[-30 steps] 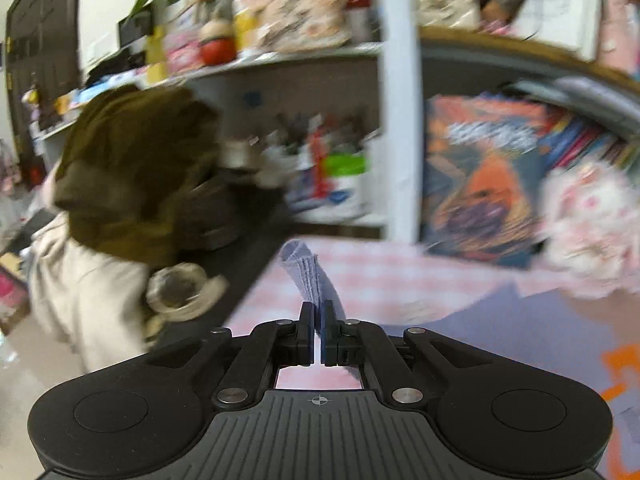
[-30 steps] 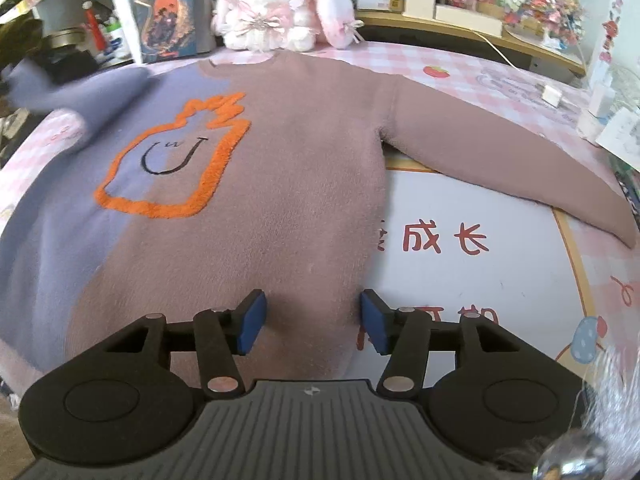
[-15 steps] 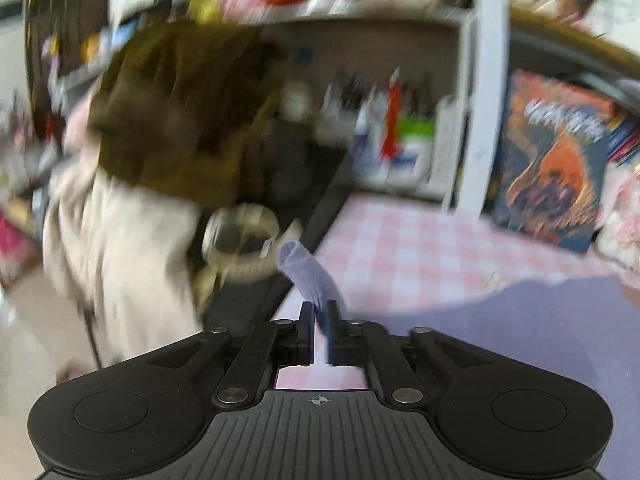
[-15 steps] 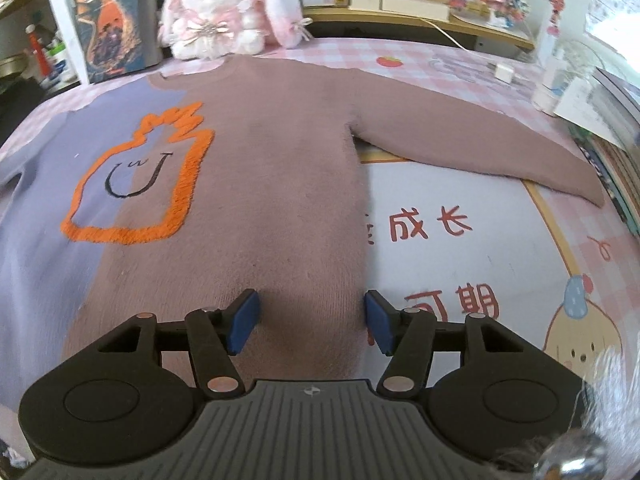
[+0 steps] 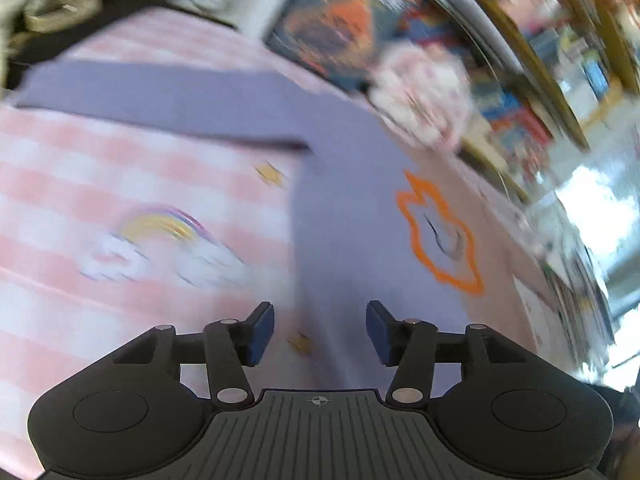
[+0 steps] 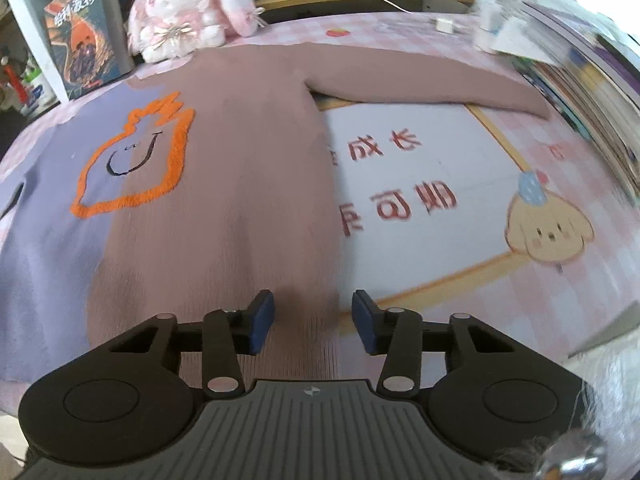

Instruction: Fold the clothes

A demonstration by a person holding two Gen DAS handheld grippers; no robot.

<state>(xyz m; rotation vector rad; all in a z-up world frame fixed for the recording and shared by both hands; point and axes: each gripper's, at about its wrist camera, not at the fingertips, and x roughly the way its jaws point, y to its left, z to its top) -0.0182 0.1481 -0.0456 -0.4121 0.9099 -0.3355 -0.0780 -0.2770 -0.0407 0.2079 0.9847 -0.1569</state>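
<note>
Basically nothing folded yet — your sweater [image 6: 224, 184] lies flat on the counter [image 6: 420, 152], both sleeves spread out. Left gripper [image 5: 320, 330] jaws are opening, holding nothing, over the sweater's purple side edge. Right gripper [image 6: 313, 320] jaws are closing around the brown hem edge — not pinching yet. Every fold is left.

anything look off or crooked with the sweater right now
Nothing stands out. The sweater lies flat and face up on the table, both sleeves spread out to the sides. Nothing looks spilled or damaged. The left wrist view is blurred, so fine wrinkles can't be judged there.
</note>
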